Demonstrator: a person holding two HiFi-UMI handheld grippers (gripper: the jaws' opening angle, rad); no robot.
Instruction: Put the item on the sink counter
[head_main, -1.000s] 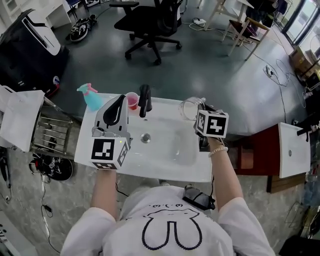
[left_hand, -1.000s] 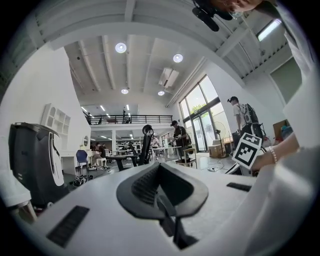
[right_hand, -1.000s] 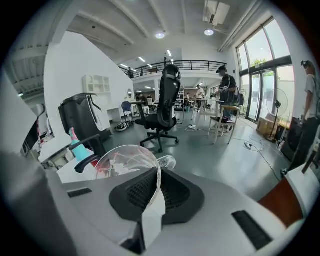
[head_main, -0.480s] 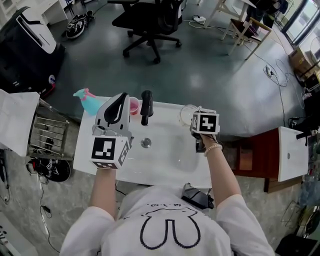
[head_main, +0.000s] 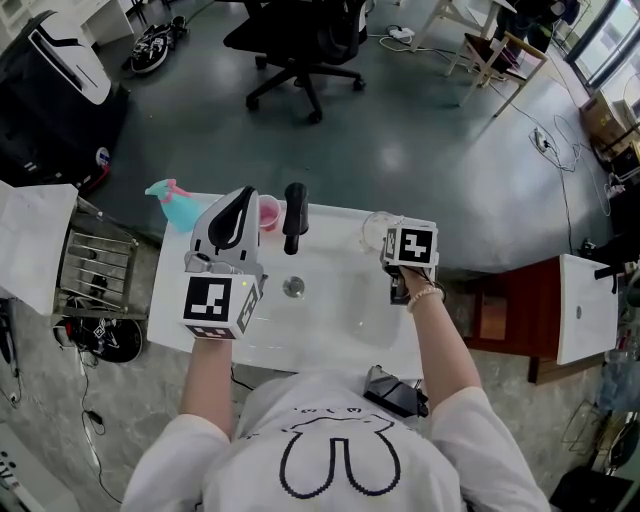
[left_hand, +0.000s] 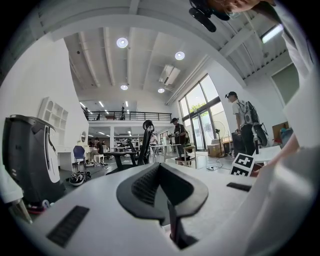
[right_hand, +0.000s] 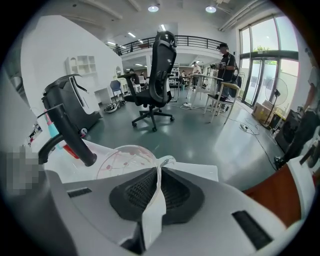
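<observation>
A clear cup (head_main: 377, 229) with red specks sits at the back right corner of the white sink counter (head_main: 200, 312); whether it rests on the counter I cannot tell. My right gripper (head_main: 397, 250) is shut on the cup's white handle, and in the right gripper view the handle (right_hand: 156, 200) runs between the black pads with the cup (right_hand: 125, 159) just beyond my right gripper (right_hand: 159, 167). My left gripper (head_main: 240, 203) hovers over the counter's left side, level, shut and empty. In its own view the left gripper (left_hand: 162, 172) shows closed pads.
A black faucet (head_main: 293, 215), a pink cup (head_main: 267, 211) and a teal spray bottle (head_main: 176, 203) stand along the counter's back edge, with the drain (head_main: 293, 288) in the basin. A metal rack (head_main: 95, 270) is at left, a red-brown cabinet (head_main: 500, 312) at right, an office chair (head_main: 300, 40) beyond.
The right gripper has come down and slightly left with the clear cup, toward the counter's back right corner. The left gripper looks much the same.
</observation>
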